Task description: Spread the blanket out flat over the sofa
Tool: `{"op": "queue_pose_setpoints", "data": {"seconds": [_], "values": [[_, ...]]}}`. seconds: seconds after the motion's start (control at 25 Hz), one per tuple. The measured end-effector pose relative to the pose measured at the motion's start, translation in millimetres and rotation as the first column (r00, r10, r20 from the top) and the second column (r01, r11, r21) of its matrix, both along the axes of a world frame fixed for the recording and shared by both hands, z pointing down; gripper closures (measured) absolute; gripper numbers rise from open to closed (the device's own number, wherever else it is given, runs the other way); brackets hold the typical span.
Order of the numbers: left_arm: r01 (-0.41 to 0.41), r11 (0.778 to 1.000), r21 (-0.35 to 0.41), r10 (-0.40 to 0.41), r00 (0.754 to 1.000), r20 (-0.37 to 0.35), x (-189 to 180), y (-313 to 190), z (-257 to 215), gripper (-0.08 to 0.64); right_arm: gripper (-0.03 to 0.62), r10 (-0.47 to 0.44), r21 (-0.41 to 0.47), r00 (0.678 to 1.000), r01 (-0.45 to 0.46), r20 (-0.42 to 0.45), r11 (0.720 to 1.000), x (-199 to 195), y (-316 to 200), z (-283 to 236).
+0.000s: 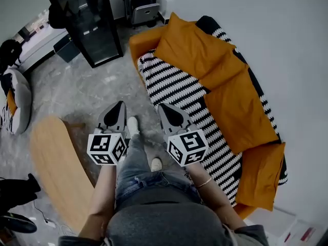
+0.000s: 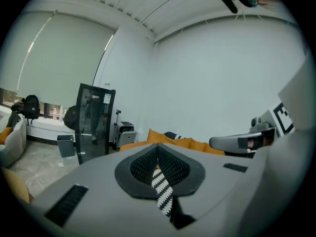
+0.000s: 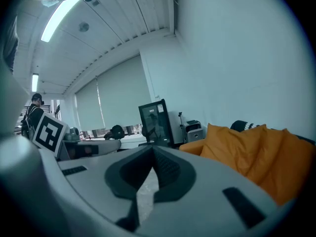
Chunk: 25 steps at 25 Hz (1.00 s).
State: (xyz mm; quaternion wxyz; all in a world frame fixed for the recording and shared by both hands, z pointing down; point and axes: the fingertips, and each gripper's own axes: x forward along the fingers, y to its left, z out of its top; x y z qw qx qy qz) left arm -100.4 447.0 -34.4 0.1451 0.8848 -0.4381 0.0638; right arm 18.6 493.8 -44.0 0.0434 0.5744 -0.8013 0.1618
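I see the black-and-white striped blanket point(image 1: 174, 86) lying along the seat of the orange sofa point(image 1: 141, 41). It runs from the arm end at the top of the head view down to the far end, and its front edge hangs over the front of the seat. Three large orange cushions point(image 1: 197, 53) lean along the backrest and cover the blanket's rear edge. A bit of striped cloth also shows behind the topmost cushion.

Both my tools hang over the grey marbled floor point(image 1: 87, 86) in front of the sofa, and neither touches the cloth. The left gripper point(image 1: 118, 109) has its jaws pressed together on nothing. In its own view point(image 2: 158, 164), only a thin slit below the pads shows stripes beyond. The right gripper point(image 1: 166, 111) sits just beside the seat edge, its jaws also together and empty point(image 3: 150, 167), with pale floor showing through the slit.

A black glass-fronted cabinet point(image 1: 89, 19) stands well off to the left, and an oval wooden table point(image 1: 56, 163) is beside my left arm.
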Motion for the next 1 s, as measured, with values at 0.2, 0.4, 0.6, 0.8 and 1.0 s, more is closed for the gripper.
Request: {"op": "queue_pose_setpoints", "data": {"seconds": [0.2,0.4,0.6,0.8,1.0], "values": [[-0.046,0.999,-0.029,0.046,0.999,0.024,6,-62,19,0.541,0.581,-0.004,-0.043,1.000,0.004,0.005,0.999,-4,-65,15],[-0.059,0.996,-0.071,0.060,0.998,0.011,3,-130,33,0.541,0.581,-0.015,-0.086,1.000,0.017,0.014,0.996,-19,-138,28],[-0.085,0.990,-0.116,0.083,0.996,-0.017,-9,-187,42,0.541,0.581,-0.015,-0.125,1.000,0.017,0.017,0.992,-35,-200,36],[-0.091,0.986,-0.143,0.088,0.996,-0.031,-17,-243,53,0.541,0.581,0.014,-0.158,1.000,-0.011,0.022,0.987,-39,-250,44],[-0.138,0.979,-0.149,0.139,0.990,-0.004,-8,-284,66,0.541,0.581,0.068,-0.185,0.998,-0.066,0.004,0.981,-28,-286,50]]}}
